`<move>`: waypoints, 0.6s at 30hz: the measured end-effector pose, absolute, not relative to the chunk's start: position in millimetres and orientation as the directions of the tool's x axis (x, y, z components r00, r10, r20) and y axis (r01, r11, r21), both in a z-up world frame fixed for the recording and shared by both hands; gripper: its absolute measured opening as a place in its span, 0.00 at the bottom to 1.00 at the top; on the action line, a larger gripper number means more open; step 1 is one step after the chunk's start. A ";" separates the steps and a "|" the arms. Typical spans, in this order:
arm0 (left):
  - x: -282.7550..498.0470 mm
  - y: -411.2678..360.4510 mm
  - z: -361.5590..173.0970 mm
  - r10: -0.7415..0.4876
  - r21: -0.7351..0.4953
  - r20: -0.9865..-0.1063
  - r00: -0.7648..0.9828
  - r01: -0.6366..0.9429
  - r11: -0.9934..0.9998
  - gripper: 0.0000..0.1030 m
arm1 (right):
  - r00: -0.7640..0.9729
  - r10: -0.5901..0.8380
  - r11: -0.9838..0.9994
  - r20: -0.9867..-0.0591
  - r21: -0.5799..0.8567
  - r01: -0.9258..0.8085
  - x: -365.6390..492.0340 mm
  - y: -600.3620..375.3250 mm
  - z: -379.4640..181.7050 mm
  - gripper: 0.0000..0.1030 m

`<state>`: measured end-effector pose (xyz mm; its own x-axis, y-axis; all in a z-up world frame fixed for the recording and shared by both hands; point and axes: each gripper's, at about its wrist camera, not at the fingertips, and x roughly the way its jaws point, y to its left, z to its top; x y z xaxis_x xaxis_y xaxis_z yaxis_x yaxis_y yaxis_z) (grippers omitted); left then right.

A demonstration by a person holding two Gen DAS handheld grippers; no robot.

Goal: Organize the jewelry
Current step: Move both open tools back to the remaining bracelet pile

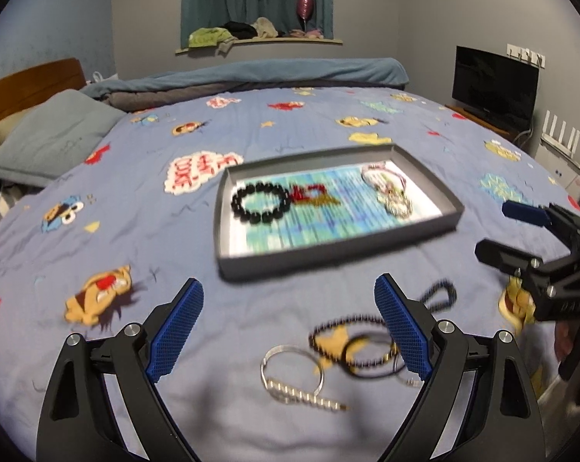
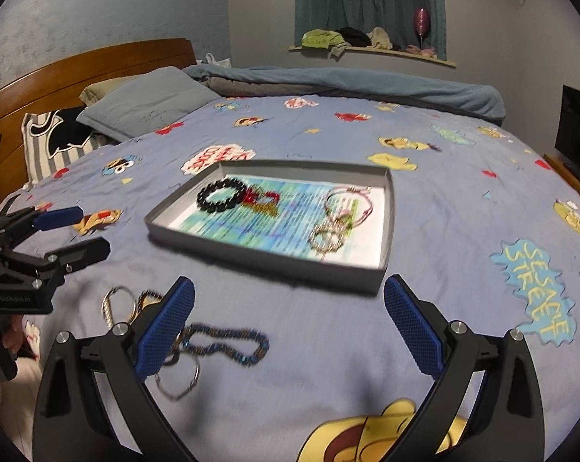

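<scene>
A shallow grey tray [image 1: 330,263] [image 2: 266,258] lies on the cartoon-print bedspread. It holds a black bead bracelet [image 1: 261,204] [image 2: 222,194] on the left, with a pink cord bracelet [image 2: 347,202] and a silver chain bracelet [image 1: 395,202] [image 2: 326,239] on the right. Loose pieces lie on the bedspread in front of the tray: a silver bangle with a chain [image 1: 293,369], a dark beaded bracelet [image 1: 349,340] and a blue-dark bead strand [image 2: 228,342]. My left gripper [image 1: 290,331] [image 2: 86,231] hovers open over the loose pieces. My right gripper [image 2: 290,331] [image 1: 501,231] is open and empty, its left finger over the strand's end.
Pillows [image 2: 147,102] and a wooden headboard [image 2: 82,65] are at the left, and a folded blue blanket [image 1: 259,73] lies along the far side. A dark screen [image 1: 493,88] stands at the right. A hand [image 2: 10,337] holds the left gripper's handle.
</scene>
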<state>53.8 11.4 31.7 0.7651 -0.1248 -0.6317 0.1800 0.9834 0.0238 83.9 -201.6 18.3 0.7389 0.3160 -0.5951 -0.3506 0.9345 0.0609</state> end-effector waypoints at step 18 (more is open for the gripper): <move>15.6 21.2 -27.6 -0.192 -0.003 -0.633 0.750 0.246 0.969 0.84 | 0.660 0.362 0.915 -0.658 0.114 -0.388 71.1 -199.4 -19.9 0.84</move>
